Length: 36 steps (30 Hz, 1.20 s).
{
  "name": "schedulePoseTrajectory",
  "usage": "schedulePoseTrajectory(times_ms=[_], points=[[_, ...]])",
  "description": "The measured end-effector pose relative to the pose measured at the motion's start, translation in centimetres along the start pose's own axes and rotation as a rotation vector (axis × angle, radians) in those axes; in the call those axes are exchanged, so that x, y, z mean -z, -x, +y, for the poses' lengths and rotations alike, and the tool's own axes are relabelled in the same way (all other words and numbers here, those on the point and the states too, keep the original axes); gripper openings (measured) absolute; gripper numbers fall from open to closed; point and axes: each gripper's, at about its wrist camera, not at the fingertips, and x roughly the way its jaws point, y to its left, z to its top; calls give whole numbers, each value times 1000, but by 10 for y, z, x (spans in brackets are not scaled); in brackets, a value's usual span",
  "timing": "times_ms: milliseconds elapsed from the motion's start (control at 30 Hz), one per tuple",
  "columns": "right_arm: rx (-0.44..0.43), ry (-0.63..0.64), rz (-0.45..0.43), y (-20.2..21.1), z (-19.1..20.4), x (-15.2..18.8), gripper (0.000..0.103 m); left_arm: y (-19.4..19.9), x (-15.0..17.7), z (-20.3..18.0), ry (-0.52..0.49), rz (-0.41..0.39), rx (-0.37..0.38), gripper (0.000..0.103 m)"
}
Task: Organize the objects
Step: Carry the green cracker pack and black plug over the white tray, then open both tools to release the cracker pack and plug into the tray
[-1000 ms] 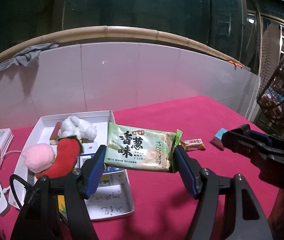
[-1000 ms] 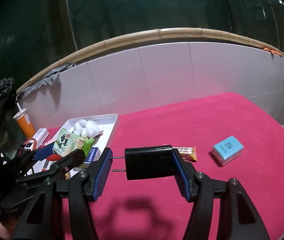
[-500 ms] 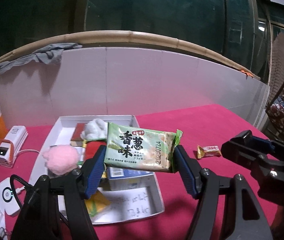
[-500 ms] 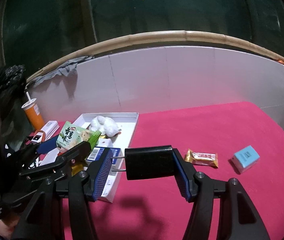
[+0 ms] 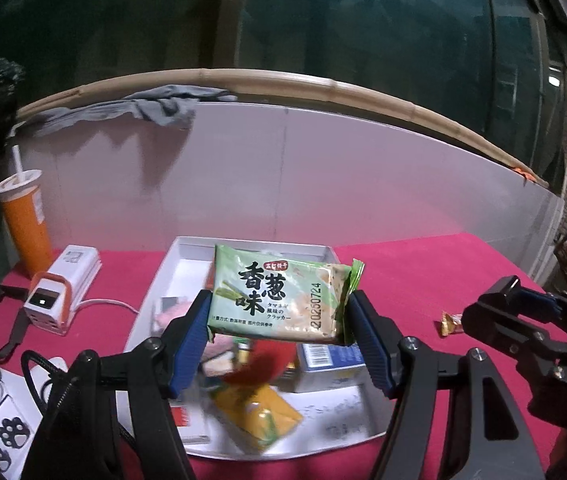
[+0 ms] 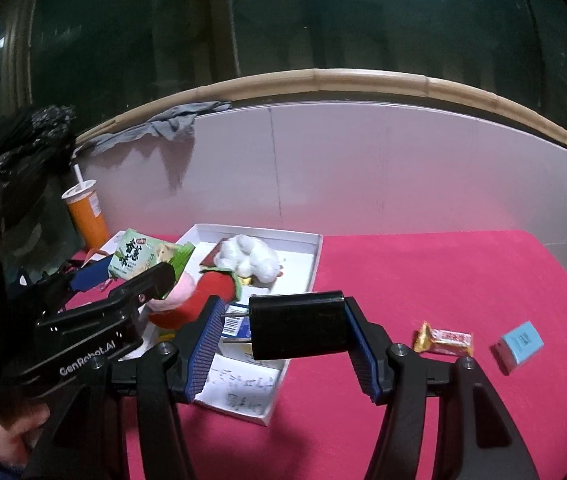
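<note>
A: What does the left hand-held gripper [image 5: 279, 340] have?

B: Its blue pads are clamped on a green cracker packet [image 5: 281, 296], lifted clear above the white tray [image 5: 145, 300]. From the right wrist view the packet sits at about ten o'clock, over the tray's left edge.

A: And the right hand-held gripper [image 6: 283, 344]?

B: Closed on a black charger [image 6: 297, 324], prongs pointing to nine o'clock, raised over the tray's near corner.

A: What is inside the tray?

B: A white fluffy toy [image 6: 249, 258], a red plush [image 6: 203, 294], a pink ball [image 6: 179, 290] and a blue-and-white box [image 5: 329, 362].

A: Anything on the red worktop [image 6: 423, 272]?

B: A wrapped candy bar [image 6: 443, 338] and a light blue box [image 6: 519, 344] lie at three o'clock of the charger, well apart from the tray. An orange cup [image 5: 25, 216] with a straw stands at ten o'clock.
</note>
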Motion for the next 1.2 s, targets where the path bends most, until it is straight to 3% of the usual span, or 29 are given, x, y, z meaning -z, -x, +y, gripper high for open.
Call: schedulePoseTrajectory(times_ms=[300,567,1033,1133,1200], points=[[-11,64,-7,-16,33,-16,64,-13,-21,38,44,-5,-36,67],[16,73,29,-56,44,-31,63,-39,-28,55,87,46,-26,67],[42,-140,164,-155,10,-48,63,-72,-11,62,105,111,37,69],[36,-174,179,-172,8,-47,64,-73,-7,60,106,118,51,76],[6,-217,192,-181,5,-46,65,-70,-5,59,105,118,51,87]])
